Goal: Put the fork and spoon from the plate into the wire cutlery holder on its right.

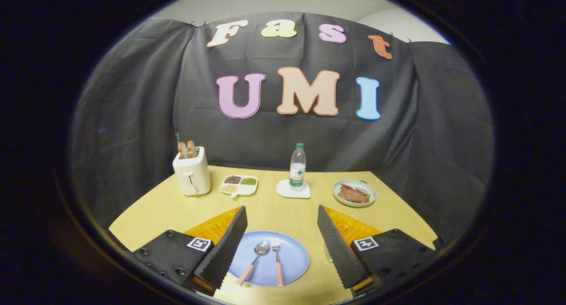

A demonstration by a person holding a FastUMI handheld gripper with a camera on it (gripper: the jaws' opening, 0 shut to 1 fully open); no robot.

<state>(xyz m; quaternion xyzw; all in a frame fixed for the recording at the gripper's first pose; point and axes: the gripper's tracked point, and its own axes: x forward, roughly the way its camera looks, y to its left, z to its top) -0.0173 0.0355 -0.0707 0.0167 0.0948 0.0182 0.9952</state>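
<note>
Gripper: jaws wide apart, holding nothing, above the near table edge. Blue plate: between the jaws, on the table; spoon left and fork right lie side by side on it, pink handles nearest. Beyond, far row: white toaster with bread; divided dish; water bottle on white coaster; food plate.

Soft even overhead light, table bright, cloth dim; sharp centre, strong fisheye bending near edges.
</note>
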